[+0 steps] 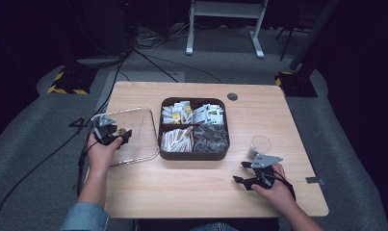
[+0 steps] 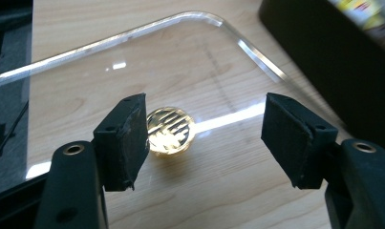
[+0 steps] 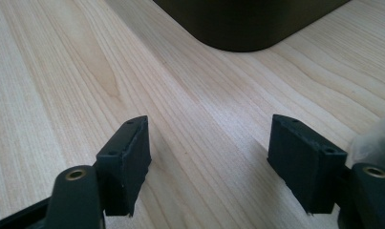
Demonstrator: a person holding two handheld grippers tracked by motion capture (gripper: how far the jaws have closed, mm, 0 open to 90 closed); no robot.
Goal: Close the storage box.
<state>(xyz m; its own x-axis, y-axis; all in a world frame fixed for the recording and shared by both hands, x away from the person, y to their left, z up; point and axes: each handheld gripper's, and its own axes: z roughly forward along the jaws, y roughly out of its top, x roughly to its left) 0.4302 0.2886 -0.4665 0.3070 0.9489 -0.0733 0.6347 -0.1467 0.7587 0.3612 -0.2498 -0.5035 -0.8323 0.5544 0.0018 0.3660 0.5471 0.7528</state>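
A small round golden piece [image 2: 171, 130] with dark stripes lies on the clear plastic tray [image 2: 133, 36]. My left gripper [image 2: 205, 114] hangs just over it, open, its left pad [image 2: 128, 138] close beside the piece without pressing on it. In the high view this gripper [image 1: 122, 136] is over the clear tray [image 1: 134, 109] at the table's left. My right gripper [image 1: 239, 172] rests near the front right of the table and stands open [image 3: 209, 129] over bare wood, nothing between its pads.
A dark four-compartment box [image 1: 194, 155] with packets and sticks sits mid-table; its corner [image 3: 247, 24] lies ahead of the right gripper. A clear cup [image 1: 260, 144] stands just beyond the right hand. Cables run over the floor at the left.
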